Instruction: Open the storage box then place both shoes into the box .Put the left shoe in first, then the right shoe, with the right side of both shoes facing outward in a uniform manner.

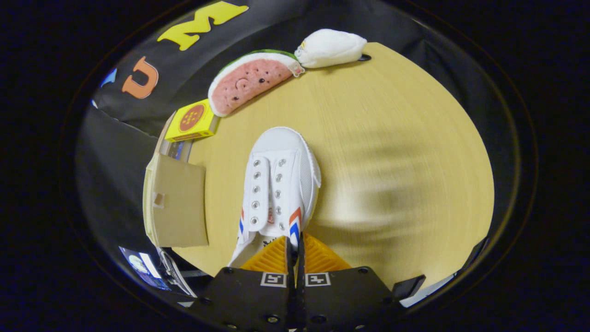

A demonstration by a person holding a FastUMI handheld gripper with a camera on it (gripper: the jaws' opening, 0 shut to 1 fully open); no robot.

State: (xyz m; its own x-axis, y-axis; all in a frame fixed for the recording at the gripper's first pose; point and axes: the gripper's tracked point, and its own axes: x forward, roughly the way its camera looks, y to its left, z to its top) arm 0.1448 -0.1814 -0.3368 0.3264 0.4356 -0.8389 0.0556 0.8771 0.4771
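Jaws of the gripper (295, 246) pinched nearly closed on the heel rim of the white shoe (279, 184), lying on the table (392, 138) beside the cardboard box (177, 207). Probably light and soft; stiff heel rim good for holding.

Gripper view: the fisheye camera rides on the gripper (295, 244) and looks forward and steeply down along its two orange ribbed fingers (269, 260) onto the pale wooden tabletop (392, 138). It sits close above a white canvas lace-up shoe (276, 184), whose heel rim the fingers pinch. The table's far edge and the black cloth wall (138, 124) lie beyond.
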